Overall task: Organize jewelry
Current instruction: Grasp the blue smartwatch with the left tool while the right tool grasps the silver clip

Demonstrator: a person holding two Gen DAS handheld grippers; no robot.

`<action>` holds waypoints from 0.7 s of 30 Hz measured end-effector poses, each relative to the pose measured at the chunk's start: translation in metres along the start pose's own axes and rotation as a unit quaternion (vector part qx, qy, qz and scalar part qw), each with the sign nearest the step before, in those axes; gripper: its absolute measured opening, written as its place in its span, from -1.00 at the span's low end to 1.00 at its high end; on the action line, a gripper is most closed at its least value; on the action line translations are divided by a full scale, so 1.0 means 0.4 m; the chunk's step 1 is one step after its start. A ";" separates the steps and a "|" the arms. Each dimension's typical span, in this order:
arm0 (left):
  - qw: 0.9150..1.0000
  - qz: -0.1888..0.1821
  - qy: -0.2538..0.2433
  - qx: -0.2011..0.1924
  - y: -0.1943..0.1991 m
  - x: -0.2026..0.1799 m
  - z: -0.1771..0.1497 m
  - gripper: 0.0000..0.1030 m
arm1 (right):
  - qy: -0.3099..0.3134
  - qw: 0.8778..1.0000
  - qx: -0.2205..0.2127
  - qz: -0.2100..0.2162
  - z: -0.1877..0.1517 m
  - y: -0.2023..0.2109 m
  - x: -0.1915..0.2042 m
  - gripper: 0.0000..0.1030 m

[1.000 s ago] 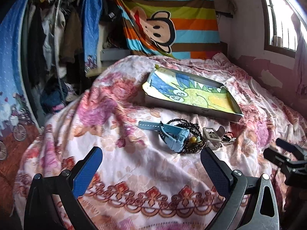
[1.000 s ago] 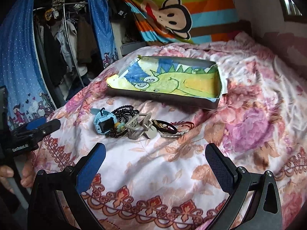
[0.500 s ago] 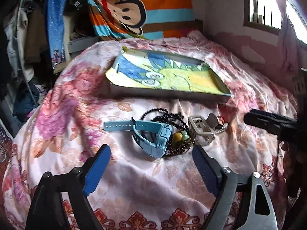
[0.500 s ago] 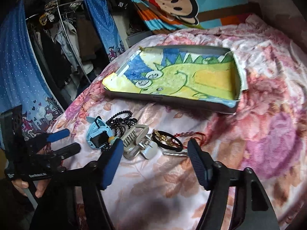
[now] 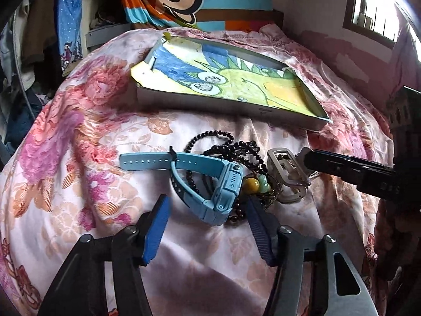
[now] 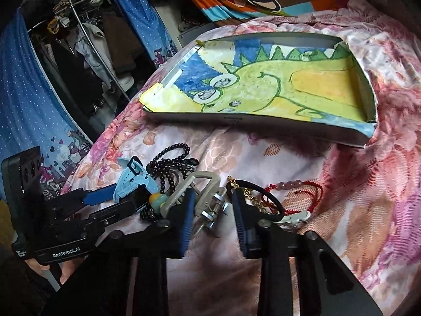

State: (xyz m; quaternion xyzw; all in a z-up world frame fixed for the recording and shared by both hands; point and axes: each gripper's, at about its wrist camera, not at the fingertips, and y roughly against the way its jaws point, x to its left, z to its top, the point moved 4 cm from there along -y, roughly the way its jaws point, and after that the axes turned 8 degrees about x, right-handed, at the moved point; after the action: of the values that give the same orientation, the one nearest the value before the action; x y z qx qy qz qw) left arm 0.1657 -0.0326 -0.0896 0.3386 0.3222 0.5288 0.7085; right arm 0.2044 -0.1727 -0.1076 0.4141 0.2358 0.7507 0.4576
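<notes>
Task barely begun, by the look of it: every piece lies loose in one heap on the floral bedspread [image 5: 79,137], none yet put away. Heap at frame centre in both wrist views: blue child's watch [image 5: 210,181], black bead strand [image 5: 231,147], grey hair claw clip [image 6: 194,192], black bangle with gold chain [image 6: 263,197], red cord bracelet with pink beads [image 6: 302,187], small white clip [image 6: 297,216].

Only container in sight: shallow grey box [image 6: 257,121] in the upper middle of the frame, just beyond the heap. Lined with a crayon dinosaur drawing [image 6: 276,84]; no jewelry inside.

Left gripper [image 5: 208,210], lower centre: jaws half spread and just closing, the watch's body between the blue pads, no firm pinch visible yet. Right gripper [image 6: 213,210], lower centre: jaws nearly together and just closing, straddling the claw clip's metal spring; pad contact not clear enough to call a hold.

Left to do, presumably: lift each piece and set it in the box.
</notes>
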 end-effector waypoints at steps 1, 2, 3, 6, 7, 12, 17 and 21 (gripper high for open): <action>1.000 -0.001 -0.001 0.003 -0.004 -0.001 0.003 -0.02 | -0.002 1.000 -0.001 0.003 0.000 -0.001 0.002 -0.63; 1.000 -0.001 -0.002 0.004 -0.008 -0.002 0.005 -0.06 | -0.002 1.000 -0.001 0.006 -0.001 0.000 0.002 -0.69; 1.000 -0.001 -0.002 0.005 -0.013 -0.004 0.009 -0.08 | -0.003 1.000 -0.001 0.008 -0.002 0.002 0.002 -0.76; 1.000 -0.001 0.000 0.007 -0.019 -0.002 0.013 -0.20 | -0.011 1.000 -0.001 0.016 -0.009 0.004 -0.001 -0.78; 1.000 -0.003 0.001 0.007 -0.019 -0.001 0.013 -0.22 | -0.016 1.000 0.001 0.021 -0.010 0.004 -0.001 -0.79; 1.000 -0.006 -0.004 0.002 -0.013 -0.007 0.010 -0.35 | -0.037 0.999 0.007 0.038 -0.017 0.009 -0.014 -0.84; 1.000 -0.001 -0.003 0.004 -0.004 -0.016 0.002 -0.49 | -0.037 0.998 -0.002 0.044 -0.019 0.024 -0.013 -0.90; 1.000 -0.002 0.008 0.002 0.016 -0.019 -0.009 -0.50 | -0.027 0.999 -0.014 0.043 -0.016 0.049 -0.004 -0.90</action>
State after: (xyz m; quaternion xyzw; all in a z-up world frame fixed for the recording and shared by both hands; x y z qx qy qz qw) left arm 0.1576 -0.0380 -0.0857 0.3353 0.3298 0.5290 0.7064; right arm 0.1899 -0.1833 -0.0974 0.4377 0.1952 0.7612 0.4369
